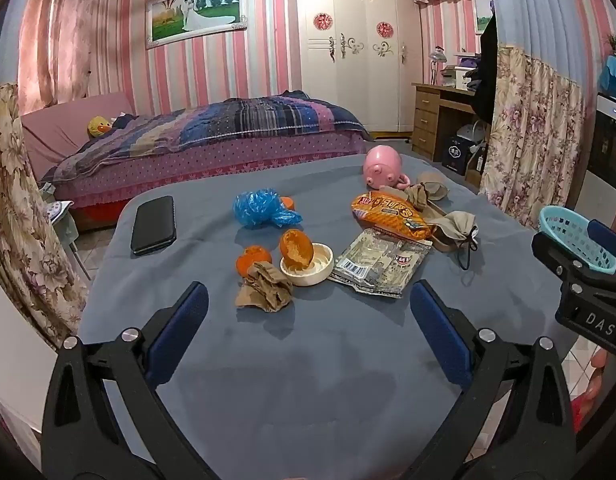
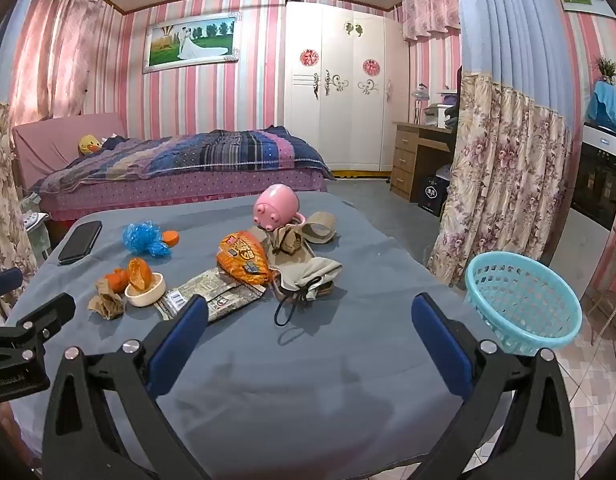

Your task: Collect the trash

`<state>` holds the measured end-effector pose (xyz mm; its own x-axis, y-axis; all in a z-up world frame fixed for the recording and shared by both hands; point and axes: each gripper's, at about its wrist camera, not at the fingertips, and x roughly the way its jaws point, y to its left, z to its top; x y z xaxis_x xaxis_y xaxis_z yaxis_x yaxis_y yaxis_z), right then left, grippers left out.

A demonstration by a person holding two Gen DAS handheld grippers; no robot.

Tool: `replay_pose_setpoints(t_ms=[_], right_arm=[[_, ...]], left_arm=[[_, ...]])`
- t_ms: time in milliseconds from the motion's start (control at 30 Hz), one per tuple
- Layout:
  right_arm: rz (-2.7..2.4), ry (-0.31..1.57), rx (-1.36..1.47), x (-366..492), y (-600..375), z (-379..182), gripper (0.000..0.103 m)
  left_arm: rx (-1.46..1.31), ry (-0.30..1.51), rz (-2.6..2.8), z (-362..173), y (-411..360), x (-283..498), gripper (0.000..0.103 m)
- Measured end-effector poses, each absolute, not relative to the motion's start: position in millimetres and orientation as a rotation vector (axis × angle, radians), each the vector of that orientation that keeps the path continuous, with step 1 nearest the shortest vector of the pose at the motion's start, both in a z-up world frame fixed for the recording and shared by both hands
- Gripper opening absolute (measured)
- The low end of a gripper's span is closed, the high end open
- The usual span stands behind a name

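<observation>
Short of the scattered wrappers (image 1: 382,266), both tongs, left (image 1: 309,320) and right (image 2: 308,330), hovered wide and empty; collection seemingly unstarted, basket (image 2: 522,306) beside them awaiting a first grasp.

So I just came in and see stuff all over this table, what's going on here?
A person holds a gripper in each hand above a blue-covered table, about to collect trash. The left gripper and right gripper are both open and empty. Nothing is picked up yet: orange peels, a crumpled brown paper and snack wrappers lie on the cloth, and the turquoise basket at the right edge looks empty.
</observation>
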<state>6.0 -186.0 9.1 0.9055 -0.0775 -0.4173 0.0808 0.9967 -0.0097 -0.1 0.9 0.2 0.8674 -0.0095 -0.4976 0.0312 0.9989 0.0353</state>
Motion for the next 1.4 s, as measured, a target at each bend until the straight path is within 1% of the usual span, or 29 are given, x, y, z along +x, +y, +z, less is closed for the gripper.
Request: replay_pose_setpoints(t_ms=[200,267,533,567,833,1400], right_arm=[[-0.084,0.417,0.002,4.9,-186.6,10.4,0.099],[-0.082,0.416,0.003,5.5,-187.7,10.9,0.099],[-0.074,0.408,0.008,3.6,-195.0,18.5,0.099],[-0.076,0.401,-0.003,2.5,-188.8,15.2,0.099],[-0.070,0.392,-0.018,3.2,-183.4,16.0,0.099],[-0.023,0.386,-0.023,4.8,-181.4,20.8,0.099]], left_arm=[[0.042,0.506,-0.031,3.4,5.7,-6.8,0.098],[0.056,0.535,-0.018,-5.9,2.0,0.5,0.098],[0.042,0.524,-0.013,-7.9,7.5,-0.2,0.098],[0.045,0.524,-0.009,-0.4,2.3,-1.7,0.098],[0.028,0.505,-0.004,6.5,5.9,-3.1,0.098],[0.022,0.489,0.012,13.0,8.7,-3.2,0.098]])
